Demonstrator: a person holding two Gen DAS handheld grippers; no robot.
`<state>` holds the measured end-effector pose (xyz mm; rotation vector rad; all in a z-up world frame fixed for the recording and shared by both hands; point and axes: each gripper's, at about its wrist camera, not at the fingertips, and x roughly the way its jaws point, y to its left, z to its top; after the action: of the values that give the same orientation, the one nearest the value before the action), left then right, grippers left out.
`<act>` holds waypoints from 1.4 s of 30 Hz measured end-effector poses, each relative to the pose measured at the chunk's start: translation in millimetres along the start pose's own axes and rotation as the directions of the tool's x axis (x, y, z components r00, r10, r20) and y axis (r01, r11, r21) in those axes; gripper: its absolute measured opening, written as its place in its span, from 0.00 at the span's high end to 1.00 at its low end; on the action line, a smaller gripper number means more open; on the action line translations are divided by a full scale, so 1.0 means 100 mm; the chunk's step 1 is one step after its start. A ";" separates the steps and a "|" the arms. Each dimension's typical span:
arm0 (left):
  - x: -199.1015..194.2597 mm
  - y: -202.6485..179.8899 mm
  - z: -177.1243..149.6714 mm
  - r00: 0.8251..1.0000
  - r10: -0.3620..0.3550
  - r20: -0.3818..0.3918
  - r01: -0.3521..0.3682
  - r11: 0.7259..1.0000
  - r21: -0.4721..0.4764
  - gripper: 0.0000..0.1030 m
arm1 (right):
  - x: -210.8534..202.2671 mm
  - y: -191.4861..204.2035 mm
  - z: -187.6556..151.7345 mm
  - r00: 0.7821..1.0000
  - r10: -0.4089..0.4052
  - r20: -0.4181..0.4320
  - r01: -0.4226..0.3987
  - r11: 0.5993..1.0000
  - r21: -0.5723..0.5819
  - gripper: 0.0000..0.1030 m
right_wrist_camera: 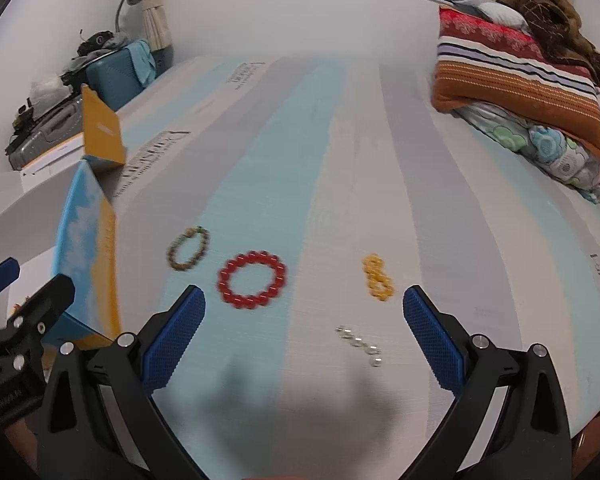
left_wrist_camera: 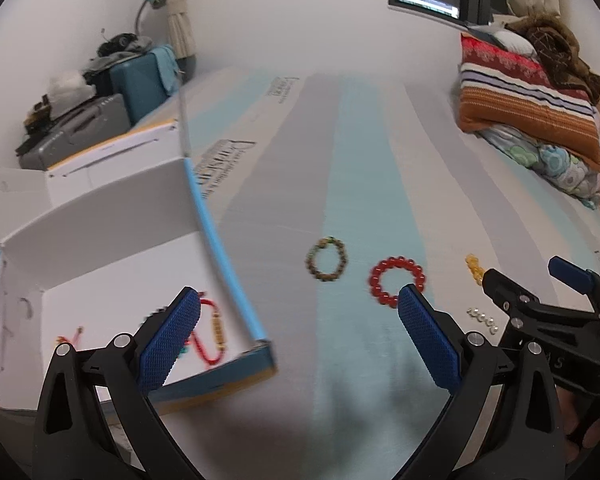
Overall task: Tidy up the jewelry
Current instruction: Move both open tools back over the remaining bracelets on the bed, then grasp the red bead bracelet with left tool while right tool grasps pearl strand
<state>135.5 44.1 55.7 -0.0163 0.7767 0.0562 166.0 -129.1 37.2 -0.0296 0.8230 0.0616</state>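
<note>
Right wrist: silver bracelet (right_wrist_camera: 359, 345) lies between the spread right tongs (right_wrist_camera: 304, 312).

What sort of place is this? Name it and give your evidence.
Most likely a bedroom: the bracelets lie on a striped mattress, folded quilts and a pillow are stacked at its far corner, and suitcases and a desk lamp stand by the wall.

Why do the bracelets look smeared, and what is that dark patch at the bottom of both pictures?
Left wrist view: the red bracelet and the box edge are streaked by motion blur, and the lens bows straight lines. Right wrist view: the red bracelet is smeared too, and the dark patch below it is a soft shadow on the mattress.
</note>
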 end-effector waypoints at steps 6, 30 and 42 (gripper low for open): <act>0.24 -0.26 0.06 0.999 -0.019 -0.029 0.020 0.999 0.042 0.06 | 0.14 -0.27 -0.09 1.000 -0.014 -0.020 0.015 1.000 0.020 0.07; 1.46 -0.83 -0.06 0.976 -0.046 -0.211 0.061 0.996 0.067 0.06 | 0.89 -0.60 -0.52 0.987 0.029 -0.160 -0.034 0.999 -0.031 0.11; 1.65 -0.75 -0.09 0.962 -0.071 -0.264 0.071 0.997 -0.009 0.20 | 1.06 -0.57 -0.61 0.978 0.032 -0.204 -0.046 0.997 -0.066 0.36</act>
<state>251.2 -23.5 -67.2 -0.0519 1.0426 -0.0145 196.7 -184.8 -82.0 -0.0872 1.0253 0.1264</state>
